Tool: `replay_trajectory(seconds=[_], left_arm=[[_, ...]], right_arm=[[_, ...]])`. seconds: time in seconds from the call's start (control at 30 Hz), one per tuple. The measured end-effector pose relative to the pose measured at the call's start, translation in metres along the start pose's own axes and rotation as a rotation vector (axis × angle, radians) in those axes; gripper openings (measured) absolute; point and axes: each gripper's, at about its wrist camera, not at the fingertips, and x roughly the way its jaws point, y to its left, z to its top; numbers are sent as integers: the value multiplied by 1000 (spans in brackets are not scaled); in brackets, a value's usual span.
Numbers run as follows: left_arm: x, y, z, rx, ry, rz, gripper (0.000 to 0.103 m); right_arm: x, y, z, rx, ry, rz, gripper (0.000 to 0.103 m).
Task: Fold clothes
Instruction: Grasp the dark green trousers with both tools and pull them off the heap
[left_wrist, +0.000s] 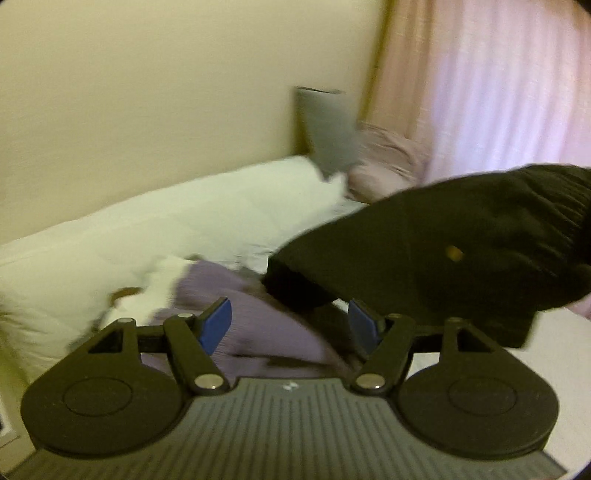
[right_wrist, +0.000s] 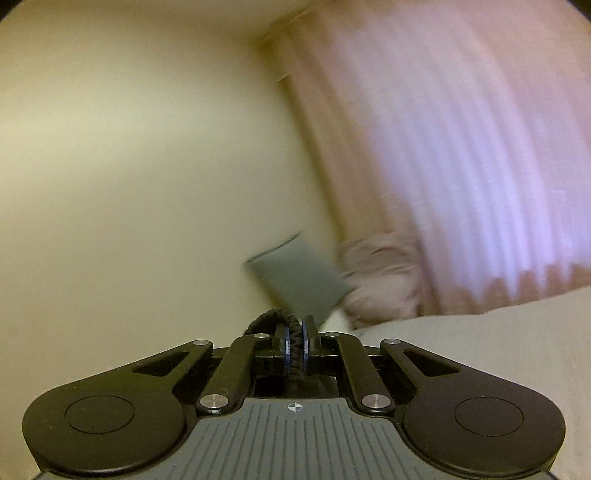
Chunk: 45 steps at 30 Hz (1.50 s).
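Observation:
In the left wrist view a black garment (left_wrist: 424, 251) hangs in the air at the right, its lower corner drooping toward the middle. Under it a purple garment (left_wrist: 258, 332) lies crumpled on the bed. My left gripper (left_wrist: 290, 319) is open just above the purple garment, with nothing between its blue pads (left_wrist: 218, 323). In the right wrist view my right gripper (right_wrist: 294, 332) points level at the wall and is shut on a ribbed black edge of the garment (right_wrist: 271, 318), which bulges out over the left pad. The rest of the garment is hidden below that gripper.
White pillows (left_wrist: 166, 229) lie along the cream wall at the left. A grey cushion (left_wrist: 325, 125) leans in the corner beside bunched pink bedding (left_wrist: 388, 158). A pink curtain (left_wrist: 498, 92) covers the right side. The pale bed sheet (right_wrist: 480, 350) spreads at the right.

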Motion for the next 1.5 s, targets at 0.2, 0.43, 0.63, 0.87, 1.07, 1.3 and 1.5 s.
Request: replay_trajectory(seconds=[0.2,0.43,0.63,0.87,1.07,1.3,1.5], left_arm=[[-7,-80,-22,109,45,-179,67],[-38,-192,-72,224,107,-358,67],[-62,-237,-103,225,126,-359,67],[-107,-270,-123,205,69,-313,67],[-114,-298,-157,262,165,-299,67],[-118,-353,-206,432,289,-339,67],[-117,-383,-238,556,355,-345,67]], right_arm=[[-158,-101,29,68,-10,-326,5],[-310,-165,31,24,23,-595,5],[-361,-152,16,-131,173,-450,6],[-444,-204,88,117,-74,-432,5],[-481,-333,-40,180,651,-752,6],[-546,-366,-142,296,782,-857,5],[-572,-364,-129,307,696,-891,6]])
